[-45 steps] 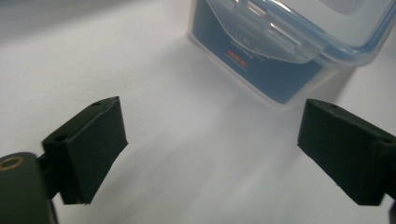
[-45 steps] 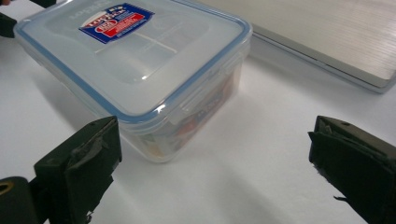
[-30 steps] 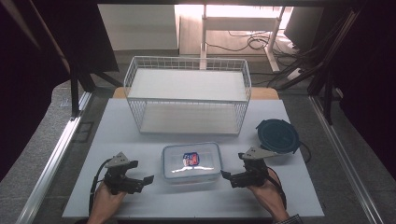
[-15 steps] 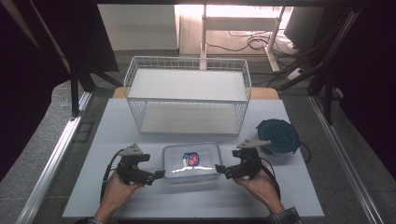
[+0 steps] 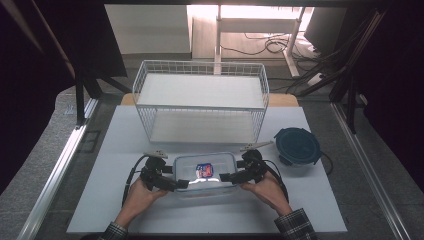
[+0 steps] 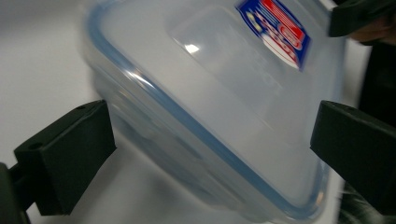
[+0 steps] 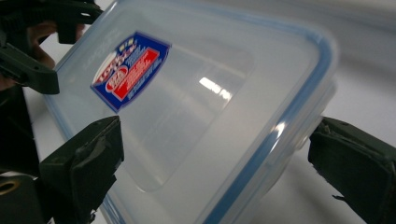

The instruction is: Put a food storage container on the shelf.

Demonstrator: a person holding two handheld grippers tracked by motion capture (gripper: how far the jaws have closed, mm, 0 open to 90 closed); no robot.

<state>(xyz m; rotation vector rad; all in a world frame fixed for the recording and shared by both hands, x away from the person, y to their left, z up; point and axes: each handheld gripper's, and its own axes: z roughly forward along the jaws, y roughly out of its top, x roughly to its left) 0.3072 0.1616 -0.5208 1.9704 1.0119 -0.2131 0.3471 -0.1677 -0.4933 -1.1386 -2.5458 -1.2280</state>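
Observation:
A clear rectangular box (image 5: 205, 172) with a blue-rimmed lid and a red-and-blue sticker (image 5: 203, 170) lies on the white table near the front. My left gripper (image 5: 177, 182) is at the box's left end, open. In the left gripper view the box (image 6: 219, 93) sits between the wide-apart jaws of that gripper (image 6: 210, 154), with a gap at the left jaw. My right gripper (image 5: 226, 176) is at the box's right end, open too. In the right gripper view its jaws straddle a corner of the box (image 7: 210, 93), with the gripper's midpoint (image 7: 215, 168) on the lid.
A white wire basket (image 5: 200, 107) stands behind the box at mid table. A dark blue round lidded container (image 5: 297, 146) sits to the right of the right hand. The white table top (image 5: 125, 150) ends at metal rails (image 5: 60, 165) on both sides.
Both hands moved inward from the box's sides. The open jaws now straddle its left and right ends. The box has stayed in place.

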